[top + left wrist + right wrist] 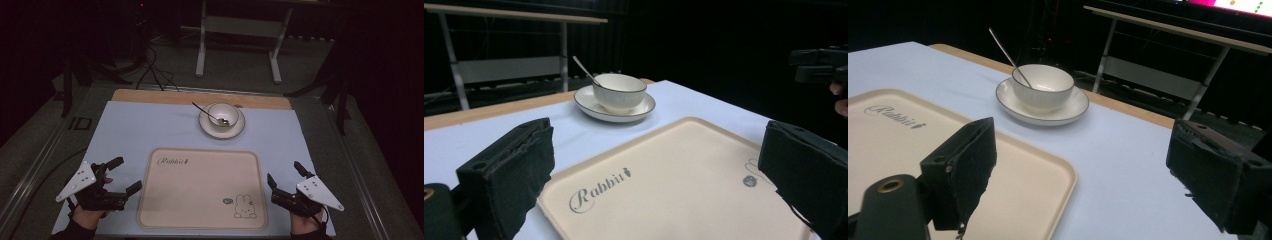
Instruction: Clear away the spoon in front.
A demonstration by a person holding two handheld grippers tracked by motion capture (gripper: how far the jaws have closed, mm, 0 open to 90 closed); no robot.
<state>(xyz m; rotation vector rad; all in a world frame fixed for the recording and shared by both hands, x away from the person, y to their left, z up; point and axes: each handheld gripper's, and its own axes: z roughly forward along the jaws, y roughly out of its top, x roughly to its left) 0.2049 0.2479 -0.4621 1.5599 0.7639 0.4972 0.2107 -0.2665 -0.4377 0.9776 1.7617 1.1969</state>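
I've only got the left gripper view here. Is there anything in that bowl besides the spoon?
Observer: The high view looks down into the bowl. It holds just the spoon, and I can see no food.
Operator: Where are the right tongs sitting?
Observer: The right tongs are just off the right edge of the tray. They are open, with nothing between them.
Operator: Anything on the tray's near right corner?
Observer: Only a printed rabbit drawing. No object lies there.
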